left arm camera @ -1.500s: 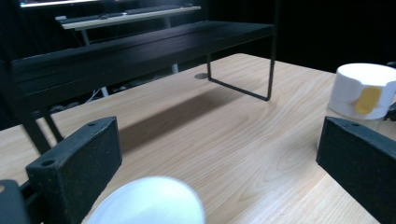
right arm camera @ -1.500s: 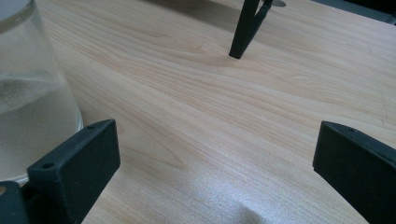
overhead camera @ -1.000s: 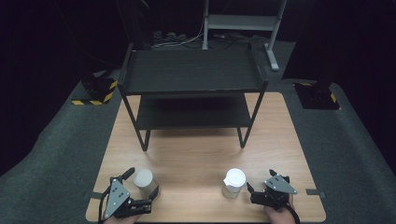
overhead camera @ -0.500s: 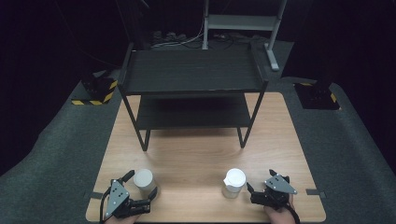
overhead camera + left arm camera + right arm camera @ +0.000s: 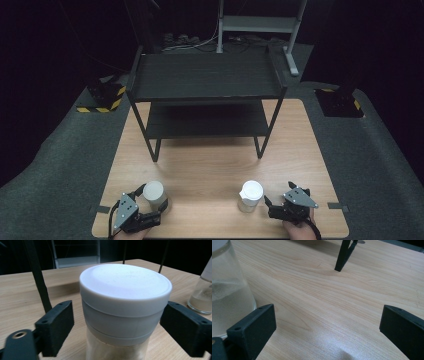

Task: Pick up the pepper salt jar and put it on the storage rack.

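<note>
A clear jar with a white lid stands near the table's front left corner. My left gripper straddles it just below the lid. Its jaws have just been closing; the left pad still stands a little off the glass, and the right pad is close to the jar's side. A second white-lidded jar holding pale powder stands front right. My right gripper is open just to its right, with bare wood between its jaws.
A black two-tier metal shelf rack stands on the far half of the wooden table, one of its legs ahead of the right gripper. Grey carpet surrounds the table. Open wood lies between the rack and the jars.
The left gripper's jaws have drawn in around the left jar and the gripper has sunk slightly. The right gripper and both jars have stayed put.
</note>
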The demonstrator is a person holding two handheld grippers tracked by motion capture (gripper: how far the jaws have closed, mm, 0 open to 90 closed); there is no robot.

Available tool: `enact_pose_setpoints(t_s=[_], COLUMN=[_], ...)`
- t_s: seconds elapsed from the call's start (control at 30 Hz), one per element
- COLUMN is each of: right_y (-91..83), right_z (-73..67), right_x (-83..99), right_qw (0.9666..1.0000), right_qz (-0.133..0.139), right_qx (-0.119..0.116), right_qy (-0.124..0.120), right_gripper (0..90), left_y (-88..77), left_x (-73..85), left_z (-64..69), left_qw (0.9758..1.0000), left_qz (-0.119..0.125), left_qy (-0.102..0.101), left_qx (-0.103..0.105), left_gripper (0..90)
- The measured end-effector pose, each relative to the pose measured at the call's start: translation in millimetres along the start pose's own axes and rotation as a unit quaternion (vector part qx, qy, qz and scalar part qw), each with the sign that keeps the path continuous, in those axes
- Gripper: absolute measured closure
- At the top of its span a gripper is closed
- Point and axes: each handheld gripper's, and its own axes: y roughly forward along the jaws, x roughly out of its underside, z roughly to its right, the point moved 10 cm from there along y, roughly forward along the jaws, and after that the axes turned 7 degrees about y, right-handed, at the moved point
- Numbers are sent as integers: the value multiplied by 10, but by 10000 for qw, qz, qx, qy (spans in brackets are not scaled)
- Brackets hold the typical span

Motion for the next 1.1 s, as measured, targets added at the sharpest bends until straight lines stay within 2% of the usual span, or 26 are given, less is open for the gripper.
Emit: enact_pose_setpoints(t_s=[0.47,0.67,1.0,1.1], right_y=[1,-1,-2,-3], right_z=[0,2,4,7], right_x=[-1,0,0,2], right_qw=[10000,10000,10000,10000], right_qz=[-3,3,5,17], right_qx=[-2,-3,-5,-9], right_qy=[-2,0,9,15], right_gripper=[0,0,0,0], left_y=[0,1,-2,3], left_x=[20,20,-18,-30], left_z=[-38,-42,-15,-13], left_qw=[9998,9998,9999,9999], left_qz=[0,-19,-86,-96], left_qy=[-122,-118,30,-1], left_qx=[158,174,128,132], left_gripper=[310,327,343,344])
